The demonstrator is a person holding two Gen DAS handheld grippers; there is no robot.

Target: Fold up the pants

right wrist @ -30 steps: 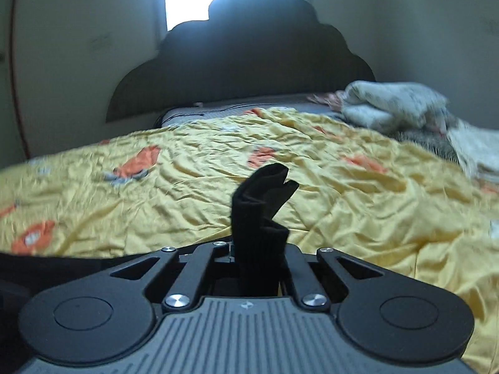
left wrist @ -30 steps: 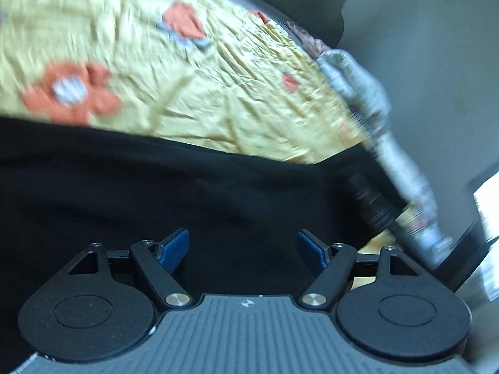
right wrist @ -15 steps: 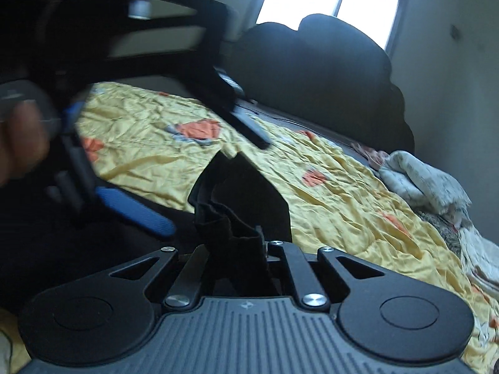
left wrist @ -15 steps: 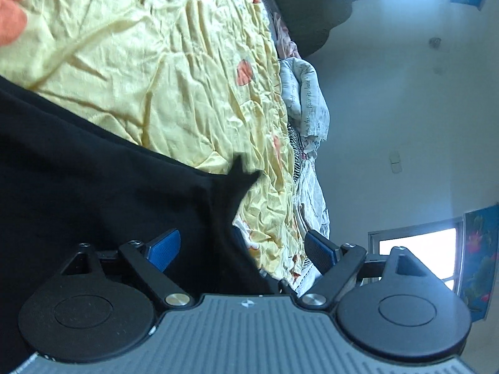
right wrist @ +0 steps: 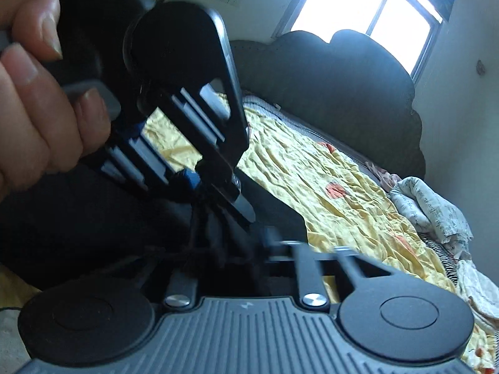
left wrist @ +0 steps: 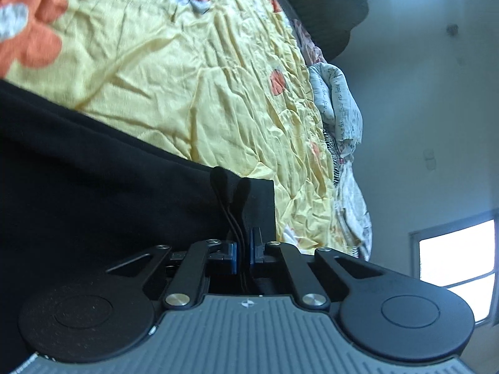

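My left tool (left wrist: 242, 251) is clamping the pants (left wrist: 93, 193); my right tool's (right wrist: 246, 249) state I cannot tell, so the thin hem may be slipping out.

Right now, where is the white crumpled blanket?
In the left wrist view the white crumpled blanket lies at the right edge of the yellow bedspread, just below the dark headboard and beside the wall.
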